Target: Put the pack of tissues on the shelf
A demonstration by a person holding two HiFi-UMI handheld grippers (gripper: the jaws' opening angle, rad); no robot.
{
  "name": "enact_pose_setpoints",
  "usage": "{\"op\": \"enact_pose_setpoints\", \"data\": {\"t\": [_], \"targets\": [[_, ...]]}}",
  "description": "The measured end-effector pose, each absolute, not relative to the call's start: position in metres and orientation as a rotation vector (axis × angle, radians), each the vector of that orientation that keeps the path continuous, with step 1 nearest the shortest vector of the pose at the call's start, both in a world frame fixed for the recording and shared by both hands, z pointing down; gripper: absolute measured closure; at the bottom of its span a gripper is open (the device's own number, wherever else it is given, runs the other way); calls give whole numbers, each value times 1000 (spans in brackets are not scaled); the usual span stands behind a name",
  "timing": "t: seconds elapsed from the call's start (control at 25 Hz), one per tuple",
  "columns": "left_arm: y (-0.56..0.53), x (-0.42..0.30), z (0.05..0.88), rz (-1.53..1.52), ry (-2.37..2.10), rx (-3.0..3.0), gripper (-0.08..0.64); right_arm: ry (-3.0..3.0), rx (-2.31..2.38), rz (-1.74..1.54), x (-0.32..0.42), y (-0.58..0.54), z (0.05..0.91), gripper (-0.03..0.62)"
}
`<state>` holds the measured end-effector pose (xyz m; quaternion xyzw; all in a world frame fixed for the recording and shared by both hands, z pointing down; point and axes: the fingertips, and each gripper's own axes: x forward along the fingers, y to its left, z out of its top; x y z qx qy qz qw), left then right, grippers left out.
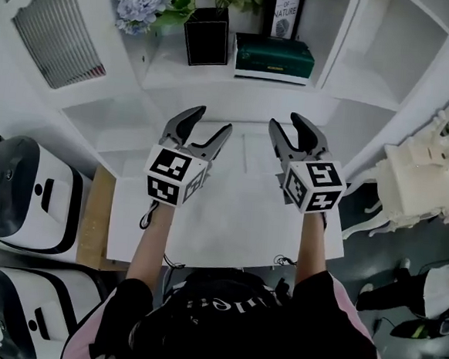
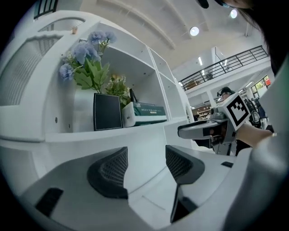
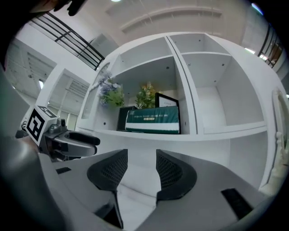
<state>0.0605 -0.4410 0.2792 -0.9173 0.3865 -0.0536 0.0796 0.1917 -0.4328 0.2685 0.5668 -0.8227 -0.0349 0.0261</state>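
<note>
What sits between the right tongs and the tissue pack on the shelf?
Only bare table and the shelf edge separate right tongs from tissue pack, per right gripper view.

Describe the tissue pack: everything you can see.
The tissue pack is a rectangular block in soft-looking wrap, dark green with pale print and a white band along the bottom. It lies flat on the shelf, long side forward, beside a black planter, with a framed print behind it. Nothing grips it.
</note>
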Motion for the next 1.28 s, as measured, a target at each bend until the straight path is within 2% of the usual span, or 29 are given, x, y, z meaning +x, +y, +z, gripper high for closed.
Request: {"op": "enact_pose_setpoints", "data": {"t": [0.6,1.08,1.28], "targets": [[-337,-5,373,-248,990,-2947,290,-2510,1734,63,97,-344,348,374],[-257,-29,430,-280,833,-3089,290,-2457,1728,214,50,-273,402,376],[-235,-38,443,-286,848,-3112,290,-2475,1690,255,39,-255,416,404]]}}
